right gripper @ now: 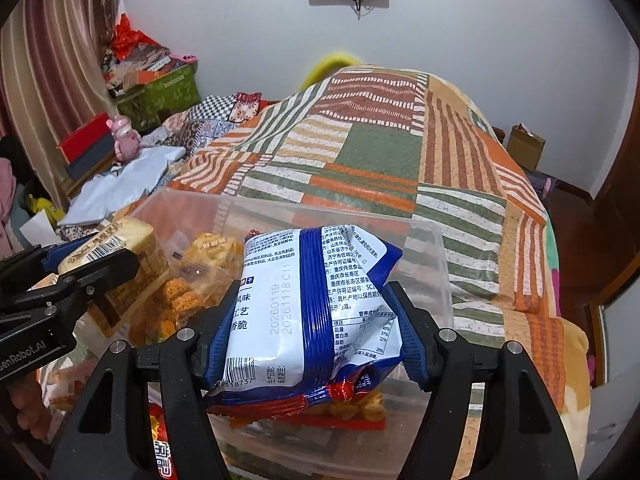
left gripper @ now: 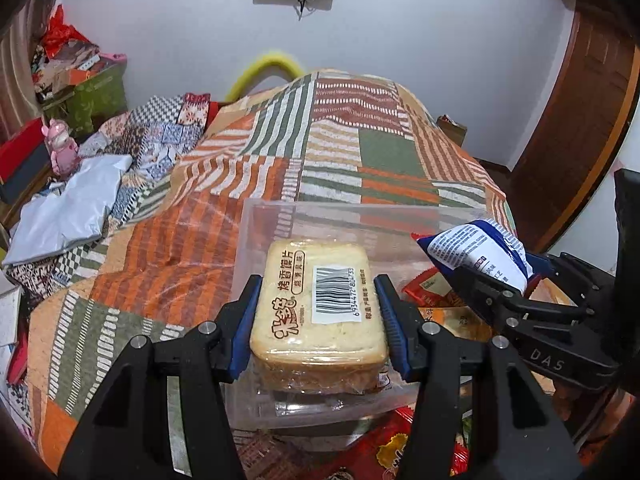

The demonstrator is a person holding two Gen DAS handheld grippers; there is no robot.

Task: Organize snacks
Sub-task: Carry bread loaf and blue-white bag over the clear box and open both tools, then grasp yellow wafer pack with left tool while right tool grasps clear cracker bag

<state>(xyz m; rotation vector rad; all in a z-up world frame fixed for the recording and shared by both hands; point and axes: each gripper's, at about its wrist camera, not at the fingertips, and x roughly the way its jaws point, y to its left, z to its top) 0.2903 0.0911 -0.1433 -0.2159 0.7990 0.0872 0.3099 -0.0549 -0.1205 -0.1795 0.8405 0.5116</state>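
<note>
Gripping a wrapped pack of toasted bread slices [left gripper: 320,312], the left hand-held gripper [left gripper: 318,320] has both blue pads pressed on its sides, over the near end of a clear plastic bin [left gripper: 256,236]. Right hand-held gripper [right gripper: 314,328] clamps a blue-and-white snack bag [right gripper: 312,304], crumpled between the pads, above the same bin. Orange snack packets [right gripper: 200,272] already lie inside the bin. Red packets [left gripper: 384,448] sit in front of it, outside. Bin rests on a bed with a striped patchwork bedspread [left gripper: 340,148].
</note>
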